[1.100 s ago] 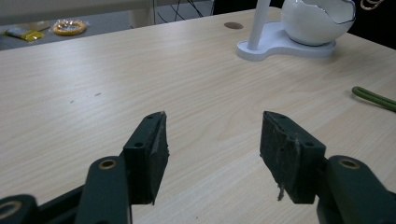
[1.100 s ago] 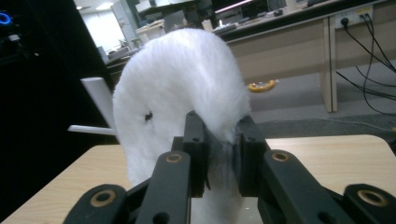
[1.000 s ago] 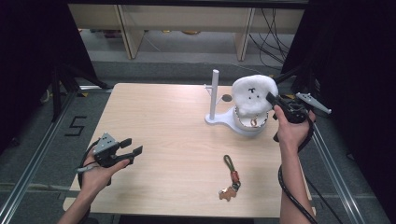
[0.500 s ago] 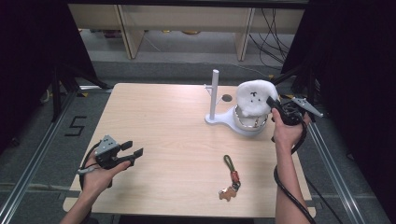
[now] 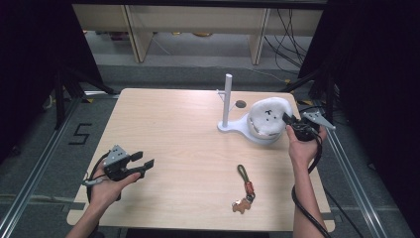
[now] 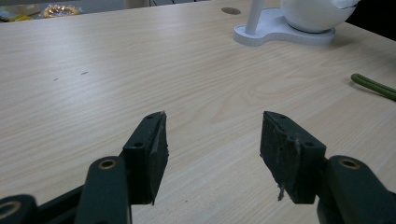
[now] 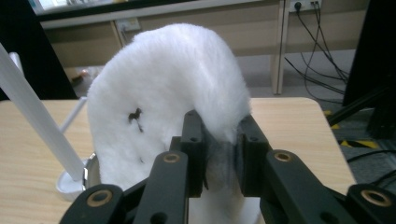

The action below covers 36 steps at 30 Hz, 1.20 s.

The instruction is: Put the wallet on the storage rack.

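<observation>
Where high view blurs, right hand-held gripper [image 7: 219, 161] pinches white plush [image 7: 168, 93].

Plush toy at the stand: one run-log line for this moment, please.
right hand-held gripper: shut on plush toy | toy: on white stand | left hand-held gripper: open, empty | keychain: on table, untouched

wooden table [image 5: 188, 129] — cables [image 5: 289, 22] on floor behind

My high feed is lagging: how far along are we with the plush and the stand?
In hand: the right gripper is shut on an edge of the white plush, which sits over the white stand. The left gripper hangs open above the table, idle. Left: the keychain lies untouched near the front edge.
</observation>
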Available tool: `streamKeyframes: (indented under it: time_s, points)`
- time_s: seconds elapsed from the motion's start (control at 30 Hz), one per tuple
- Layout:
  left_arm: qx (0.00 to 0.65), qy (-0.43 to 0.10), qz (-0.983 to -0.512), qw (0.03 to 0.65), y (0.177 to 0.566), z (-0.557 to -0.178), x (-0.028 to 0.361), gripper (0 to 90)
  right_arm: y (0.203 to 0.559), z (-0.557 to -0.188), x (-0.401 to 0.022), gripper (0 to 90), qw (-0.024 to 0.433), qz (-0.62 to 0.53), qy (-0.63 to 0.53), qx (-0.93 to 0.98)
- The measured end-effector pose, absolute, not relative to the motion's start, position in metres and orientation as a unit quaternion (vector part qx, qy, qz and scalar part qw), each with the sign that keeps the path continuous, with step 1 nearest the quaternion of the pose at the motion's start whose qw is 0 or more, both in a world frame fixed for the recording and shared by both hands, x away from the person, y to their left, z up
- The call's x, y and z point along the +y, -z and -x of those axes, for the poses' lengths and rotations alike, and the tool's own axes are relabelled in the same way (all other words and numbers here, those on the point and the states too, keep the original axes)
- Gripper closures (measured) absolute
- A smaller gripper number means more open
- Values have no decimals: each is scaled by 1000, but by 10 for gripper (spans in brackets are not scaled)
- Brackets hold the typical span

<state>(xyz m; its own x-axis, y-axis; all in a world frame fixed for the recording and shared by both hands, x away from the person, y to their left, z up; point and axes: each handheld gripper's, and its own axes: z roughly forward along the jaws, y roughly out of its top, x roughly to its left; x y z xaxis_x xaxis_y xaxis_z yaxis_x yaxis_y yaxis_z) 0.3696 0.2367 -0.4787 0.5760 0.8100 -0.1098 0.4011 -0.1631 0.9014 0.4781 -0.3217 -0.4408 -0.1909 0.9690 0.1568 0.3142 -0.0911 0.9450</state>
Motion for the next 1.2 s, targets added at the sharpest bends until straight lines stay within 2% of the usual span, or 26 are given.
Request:
streamKeyframes:
  time_s: [0.33, 0.37, 0.4, 0.5, 0.53, 0.63, 0.77, 0.83, 1.2]
  points:
    - [413, -197, -733, 503, 483, -369, 234, 409, 437, -485, -315, 770, 353, -516, -444, 642]
    - [412, -197, -733, 503, 483, -369, 234, 409, 437, -484, -313, 763, 338, -537, -435, 639]
    - [410, -194, -733, 507, 484, -369, 234, 409, 440, -487, -317, 756, 343, -525, -427, 651]
    - [411, -194, -733, 505, 484, -369, 234, 407, 442, -488, -321, 699, 332, -534, -436, 644]
    - [413, -195, -734, 503, 484, -369, 234, 407, 442, -488, -321, 682, 341, -533, -434, 641]
    - [413, -196, -735, 501, 484, -369, 234, 407, 440, -488, -321, 594, 335, -537, -429, 644]
    - [414, -196, -733, 503, 484, -369, 233, 405, 438, -487, -319, 532, 329, -556, -433, 629]
    - [413, -195, -734, 503, 484, -369, 233, 404, 437, -487, -323, 510, 335, -544, -438, 632]
    - [414, -192, -732, 506, 486, -371, 229, 392, 419, -473, -322, 432, 306, -576, -445, 614]
